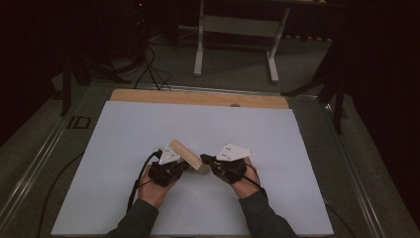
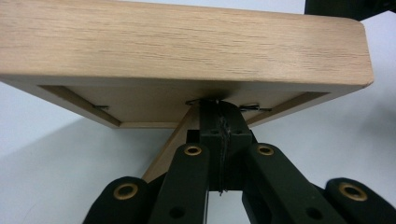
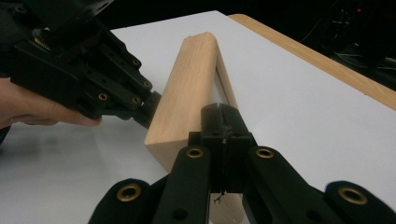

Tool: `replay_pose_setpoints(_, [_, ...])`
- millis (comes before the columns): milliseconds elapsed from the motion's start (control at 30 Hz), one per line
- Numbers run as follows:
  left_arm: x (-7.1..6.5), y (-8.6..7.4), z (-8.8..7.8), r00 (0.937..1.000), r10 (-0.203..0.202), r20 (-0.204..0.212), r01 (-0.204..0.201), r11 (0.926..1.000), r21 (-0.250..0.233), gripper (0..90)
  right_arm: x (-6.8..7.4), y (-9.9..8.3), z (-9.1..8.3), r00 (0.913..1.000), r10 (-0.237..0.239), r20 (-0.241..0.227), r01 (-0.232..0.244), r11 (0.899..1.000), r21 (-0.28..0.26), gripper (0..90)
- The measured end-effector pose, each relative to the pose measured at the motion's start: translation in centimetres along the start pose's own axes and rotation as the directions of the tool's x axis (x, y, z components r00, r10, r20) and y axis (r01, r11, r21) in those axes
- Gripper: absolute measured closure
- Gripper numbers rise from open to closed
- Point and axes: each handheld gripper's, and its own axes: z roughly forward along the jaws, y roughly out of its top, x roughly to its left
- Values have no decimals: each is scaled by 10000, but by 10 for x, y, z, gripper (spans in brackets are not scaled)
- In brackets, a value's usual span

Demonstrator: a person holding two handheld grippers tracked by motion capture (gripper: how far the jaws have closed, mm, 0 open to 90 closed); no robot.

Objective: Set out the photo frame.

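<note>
A light wooden frame (image 1: 182,151) stands tilted on edge on the white board, between the two grippers. In the left gripper view its broad wooden side (image 2: 187,42) fills the top, with a recessed back and small metal clips beneath. My left gripper (image 2: 219,109) is shut, its tips against that recessed underside; I cannot tell whether anything thin is pinched. My right gripper (image 3: 219,112) is also shut, its tips touching the frame (image 3: 187,98) at its inner edge. The left gripper (image 3: 147,109) meets the frame's other side. In the high view, the left gripper (image 1: 186,166) and right gripper (image 1: 202,159) flank it.
The white board (image 1: 148,124) covers the table, with a wooden strip (image 1: 198,97) along its far edge. A white table frame (image 1: 237,29) and cables (image 1: 148,69) are on the floor beyond. Dark stands sit at both far sides.
</note>
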Motion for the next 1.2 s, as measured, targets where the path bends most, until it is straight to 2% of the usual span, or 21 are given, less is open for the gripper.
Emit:
replay_pose_setpoints(500, [4,0,2,9998,-144,-146,144,9999,36,894,-1,-8,11,9999,61,-94,-56,9984,557,899])
replay_pose_setpoints(1200, [6,-1,2,9997,-198,-164,199,9998,94,894,5,-7,14,9995,-168,-282,186,9976,668,900])
